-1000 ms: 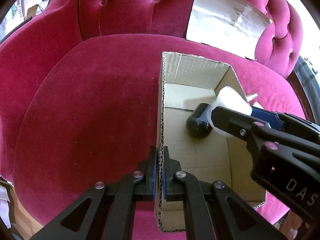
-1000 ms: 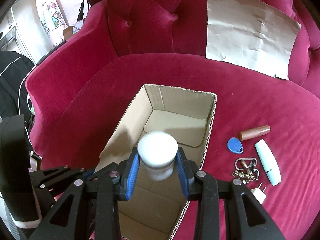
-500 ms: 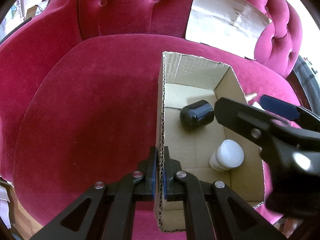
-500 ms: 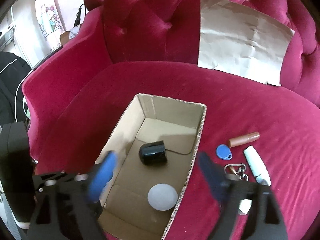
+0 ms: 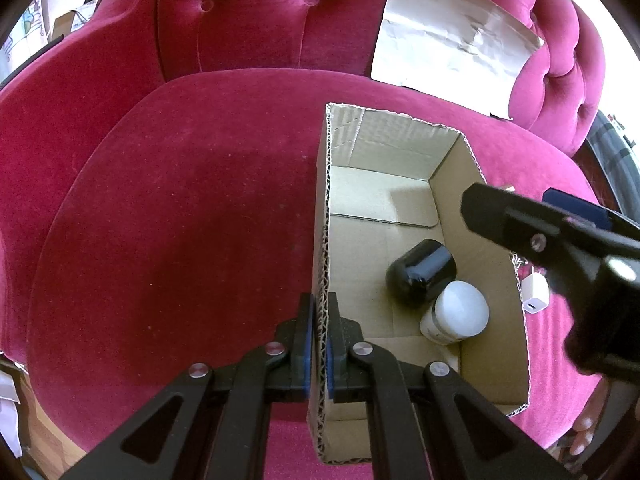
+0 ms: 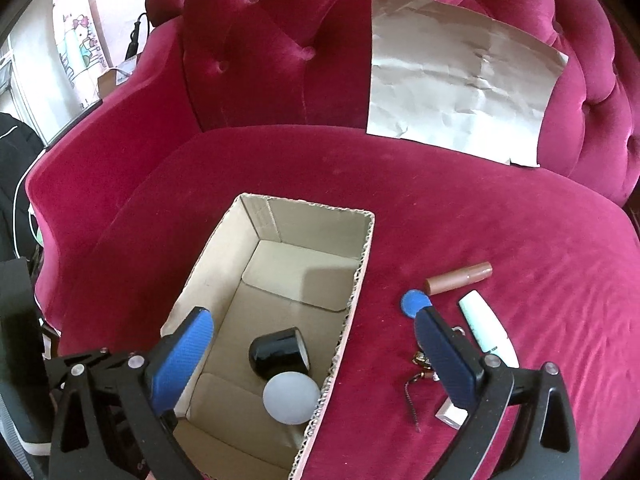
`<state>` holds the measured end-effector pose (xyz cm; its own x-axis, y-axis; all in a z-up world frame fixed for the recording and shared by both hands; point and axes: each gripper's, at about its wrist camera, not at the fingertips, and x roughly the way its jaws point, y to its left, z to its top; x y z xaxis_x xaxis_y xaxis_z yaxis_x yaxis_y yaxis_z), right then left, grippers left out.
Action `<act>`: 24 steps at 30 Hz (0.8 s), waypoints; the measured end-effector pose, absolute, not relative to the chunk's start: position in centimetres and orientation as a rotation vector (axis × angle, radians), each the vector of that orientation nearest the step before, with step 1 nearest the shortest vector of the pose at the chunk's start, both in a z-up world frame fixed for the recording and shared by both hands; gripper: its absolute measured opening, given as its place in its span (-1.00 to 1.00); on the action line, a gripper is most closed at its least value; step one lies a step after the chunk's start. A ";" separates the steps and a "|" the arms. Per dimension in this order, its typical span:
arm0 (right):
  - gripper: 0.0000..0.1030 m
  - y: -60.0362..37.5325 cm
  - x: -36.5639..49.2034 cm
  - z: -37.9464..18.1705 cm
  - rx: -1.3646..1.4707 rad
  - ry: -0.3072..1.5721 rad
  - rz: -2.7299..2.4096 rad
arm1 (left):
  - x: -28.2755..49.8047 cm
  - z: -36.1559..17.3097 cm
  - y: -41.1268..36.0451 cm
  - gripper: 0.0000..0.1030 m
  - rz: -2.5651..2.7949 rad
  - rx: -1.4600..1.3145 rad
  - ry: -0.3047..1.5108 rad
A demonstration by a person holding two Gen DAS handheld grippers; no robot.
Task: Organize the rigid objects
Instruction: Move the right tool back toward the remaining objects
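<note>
An open cardboard box (image 5: 496,224) (image 6: 360,280) rests on a crimson velvet seat. My left gripper (image 5: 319,332) is shut on the box's left wall. Inside the box lie a black jar (image 5: 420,272) (image 6: 278,352) and a white jar (image 5: 456,314) (image 6: 290,398), touching each other. My right gripper (image 6: 316,332) hangs above the box's right wall, jaws opening wide, nothing between them. On the seat right of the box lie a brown tube (image 6: 458,278), a blue tag (image 6: 414,303), a white and mint tube (image 6: 486,328), a keychain (image 6: 420,364) and a white plug adapter (image 6: 452,414) (image 5: 534,298).
A creased sheet of silver paper (image 6: 460,76) (image 5: 452,32) leans on the tufted backrest. The seat left of the box is bare velvet (image 5: 180,220). A dark garment (image 6: 16,184) and clutter stand beyond the sofa's left arm.
My right gripper opened and let the white jar go. The jar dropped into the box and settled against the black jar, which rolled nearer. The left gripper kept still.
</note>
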<state>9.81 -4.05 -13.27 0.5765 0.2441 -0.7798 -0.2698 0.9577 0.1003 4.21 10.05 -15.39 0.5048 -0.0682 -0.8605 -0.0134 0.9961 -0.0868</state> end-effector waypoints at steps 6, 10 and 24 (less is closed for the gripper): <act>1.00 -5.2 9.7 -12.8 -0.032 0.900 0.288 | 4.2 -15.4 10.1 -0.91 -0.032 -0.086 1.041; 1.00 -6.5 9.8 -12.5 -0.033 0.894 0.263 | 4.3 -15.4 10.1 -0.91 -0.031 -0.086 1.041; 0.99 -12.6 10.6 -12.1 -0.016 0.888 0.150 | 4.3 -15.5 10.2 -0.91 -0.026 -0.087 1.041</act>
